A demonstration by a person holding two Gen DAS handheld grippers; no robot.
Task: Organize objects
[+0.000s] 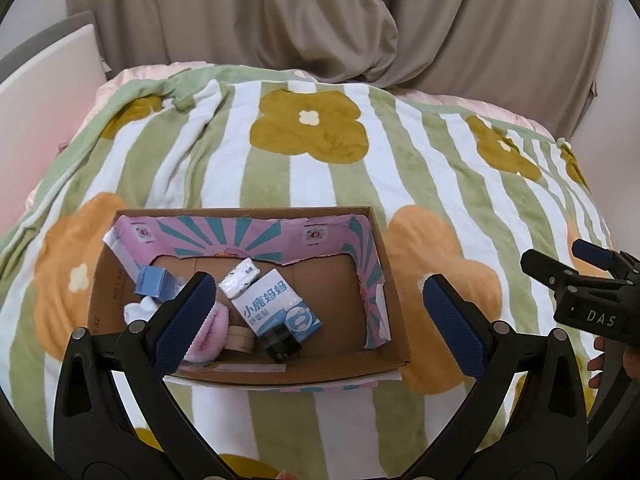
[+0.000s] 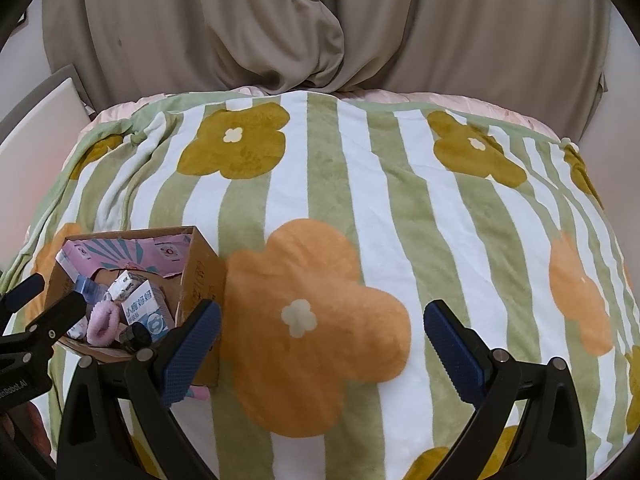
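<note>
- Currently the left gripper point(image 1: 320, 316) is held above the cardboard box point(image 1: 390, 280), jaws spread wide, nothing gripped.
- Right gripper point(image 2: 322, 346) is poised over bare blanket point(image 2: 360, 184), to the right of the box, jaws equally wide, nothing gripped.
- Box is seen resting on the blanket, near its front left part.
- Counted in the box from the left wrist view: one white-blue carton point(image 1: 278, 304), one small blue box point(image 1: 154, 282), one white packet point(image 1: 239, 279), one pink fluffy item point(image 1: 210, 334), one tape roll point(image 1: 239, 338), one black item point(image 1: 282, 346), one white soft item point(image 1: 140, 309).
- Tape roll is seen only in the left wrist view; the box's outer right wall only in the right.
- Each gripper is partly caught at the edge of the other's view.
- One beige curtain point(image 2: 320, 24) is seen behind the bed.
</note>
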